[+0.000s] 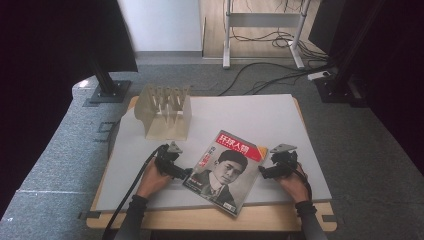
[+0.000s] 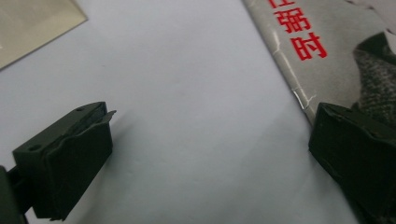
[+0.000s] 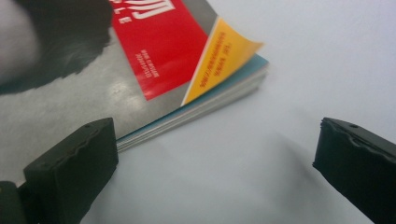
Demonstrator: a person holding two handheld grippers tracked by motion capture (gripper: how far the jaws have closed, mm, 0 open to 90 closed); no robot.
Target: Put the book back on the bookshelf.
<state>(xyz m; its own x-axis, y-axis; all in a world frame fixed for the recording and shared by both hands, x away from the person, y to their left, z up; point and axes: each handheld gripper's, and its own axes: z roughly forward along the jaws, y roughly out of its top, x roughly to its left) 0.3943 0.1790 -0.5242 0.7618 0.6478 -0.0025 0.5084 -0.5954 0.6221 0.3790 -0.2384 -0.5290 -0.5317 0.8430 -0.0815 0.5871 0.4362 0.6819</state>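
Magazine: flat on the bench, cover up, near the front edge.
Left gripper: at the magazine's spine edge, jaws spread, one jaw over the cover, nothing grasped.
Right gripper: at the magazine's opposite edge, released, jaws wide.
Rack: behind the magazine, apart.

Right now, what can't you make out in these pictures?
- Magazine small print: too small in the high view, blurred in the right claw view.
- Its far half: cut off by the left claw view's edge.
- Beige rack contents: too small, high view.
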